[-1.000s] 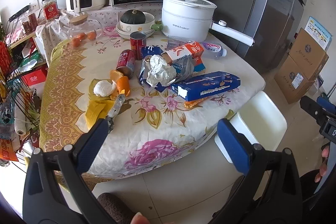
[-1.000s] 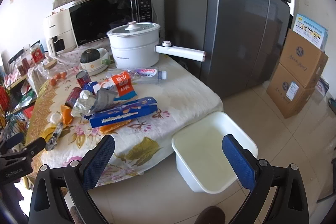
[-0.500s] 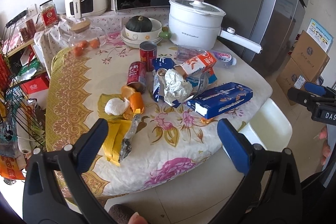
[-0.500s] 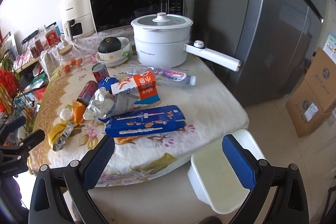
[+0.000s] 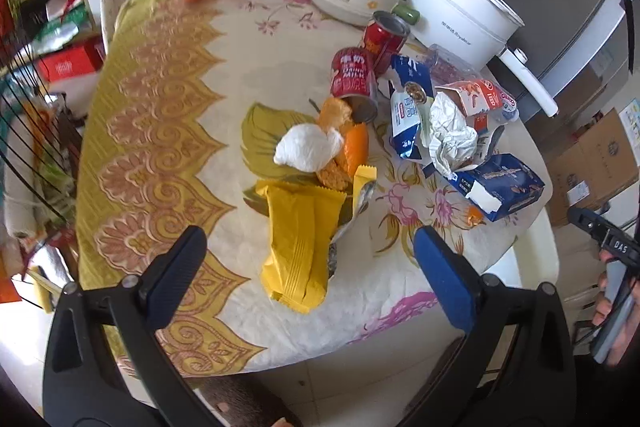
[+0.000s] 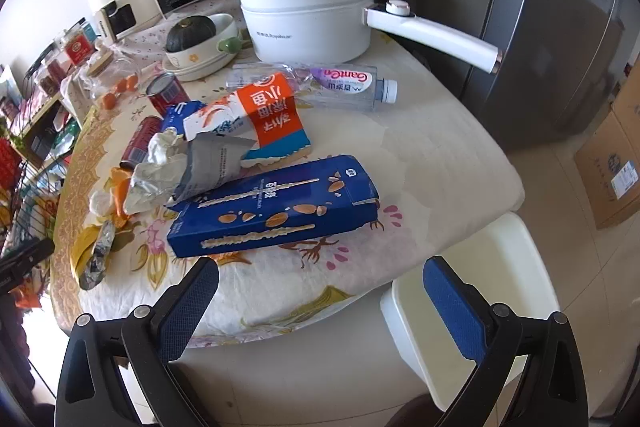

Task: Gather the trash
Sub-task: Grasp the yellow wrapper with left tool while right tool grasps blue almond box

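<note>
Litter on a round table [image 5: 168, 99] draped in a floral cloth with a gold border. The yellow wrapper [image 5: 298, 247], a flat, ribbed foil packet, lies near the table's front edge, partly over a crumpled silver wrapper [image 5: 358, 205]. Behind the yellow wrapper sit a white tissue wad [image 5: 306, 149] and orange peel [image 5: 354, 147], then two red cans [image 5: 354, 75], one tipped on its side. Right of the yellow wrapper lie crumpled paper [image 5: 448, 135] and a long blue carton [image 6: 276, 207], rectangular and glossy, close to the table's rim. A clear plastic bottle [image 6: 340, 87] lies behind the carton. The left gripper [image 5: 308, 263] hovers over the yellow wrapper, jaws wide apart and empty. The right gripper [image 6: 320, 303] hangs before the blue carton, jaws likewise spread. A white bin [image 6: 480, 307] stands on open floor below the table's edge.
</note>
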